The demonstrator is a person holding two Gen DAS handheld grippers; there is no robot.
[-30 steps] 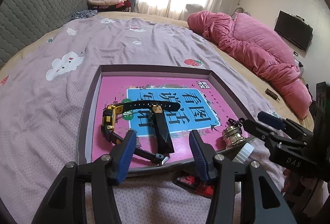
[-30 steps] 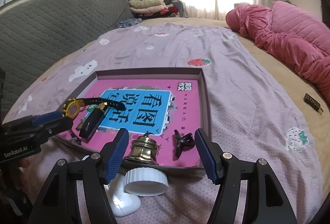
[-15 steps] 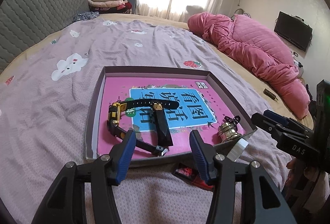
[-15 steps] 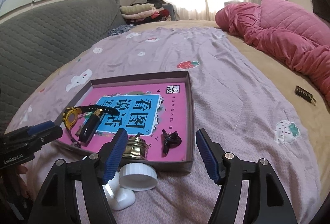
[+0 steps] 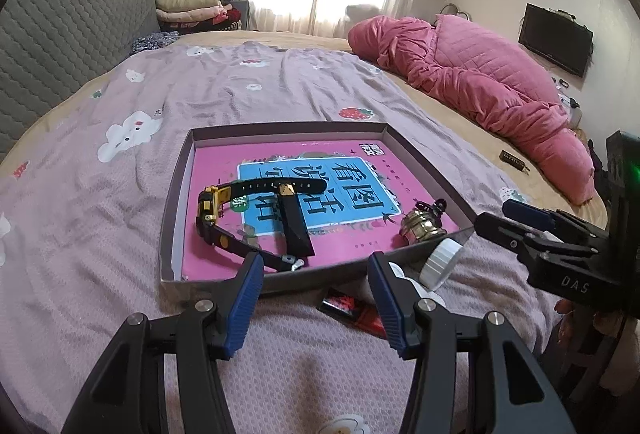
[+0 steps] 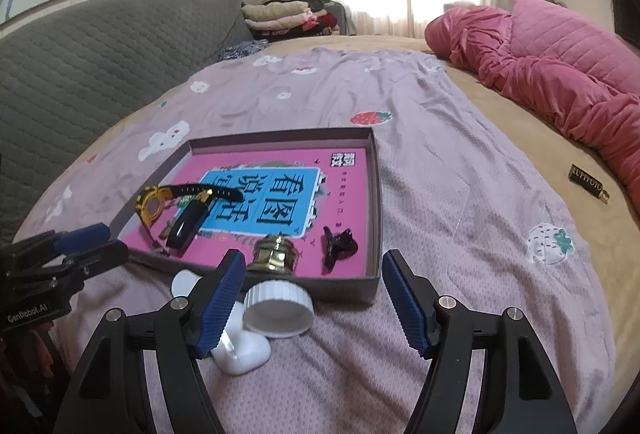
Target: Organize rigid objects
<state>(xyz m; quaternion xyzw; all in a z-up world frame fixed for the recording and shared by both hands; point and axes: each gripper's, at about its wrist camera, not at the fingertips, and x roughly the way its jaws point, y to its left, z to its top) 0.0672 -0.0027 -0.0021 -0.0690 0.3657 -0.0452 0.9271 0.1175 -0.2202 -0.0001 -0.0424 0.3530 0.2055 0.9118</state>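
Note:
A shallow box [image 5: 176,194] [image 6: 374,194] with a pink book as its floor lies on the bed. In it are a black-and-yellow watch [image 5: 210,208] [image 6: 150,208], a black stick [image 5: 296,222], a brass fitting [image 5: 420,228] [image 6: 276,254] and a dark hair clip [image 6: 338,244]. Outside its near edge lie a white cap [image 6: 278,308] [image 5: 442,260], a white earbud case [image 6: 240,352] and a red-black packet [image 5: 354,310]. My left gripper [image 5: 316,298] is open and empty, short of the box. My right gripper [image 6: 314,300] is open and empty, over the cap.
A pink quilt [image 5: 480,82] [image 6: 560,74] is heaped at the right. A small dark lighter [image 6: 586,184] [image 5: 512,160] lies on the tan sheet. A grey headboard [image 6: 100,54] rises at the left, with folded clothes [image 5: 192,6] at the back.
Both grippers have drawn back from the box, which now looks smaller and farther. Both stay open and empty. The objects have not moved.

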